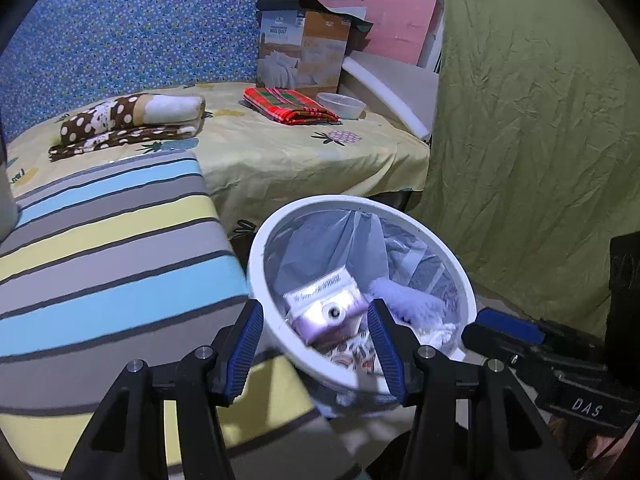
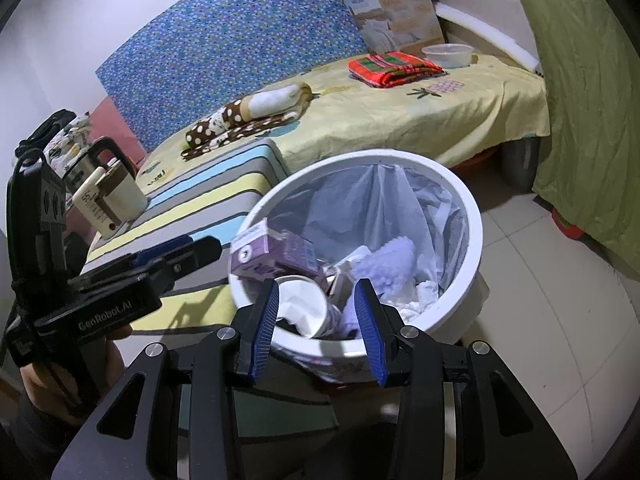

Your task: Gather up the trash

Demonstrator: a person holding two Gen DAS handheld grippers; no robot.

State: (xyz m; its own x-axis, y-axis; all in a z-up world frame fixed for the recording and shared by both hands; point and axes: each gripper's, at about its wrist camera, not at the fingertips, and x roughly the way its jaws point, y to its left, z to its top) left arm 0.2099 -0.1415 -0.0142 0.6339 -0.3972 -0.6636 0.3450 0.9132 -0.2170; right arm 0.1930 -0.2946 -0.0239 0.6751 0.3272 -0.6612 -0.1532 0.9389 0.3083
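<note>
Left tongs [image 1: 316, 354]: mine, open wide, empty, over the bin's rim.
Right tongs [image 2: 318, 330]: half open, empty.
Purple carton [image 2: 276, 258]: light, crushable; pinch its flat sides.
White bin [image 2: 476, 216]: carton sits at nine o'clock.

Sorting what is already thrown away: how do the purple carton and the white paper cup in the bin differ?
The purple carton is a printed box lying high against the rim; the white paper cup is round, plain, and lies lower with its open mouth toward the camera. Both lie tipped over inside the white bin.
</note>
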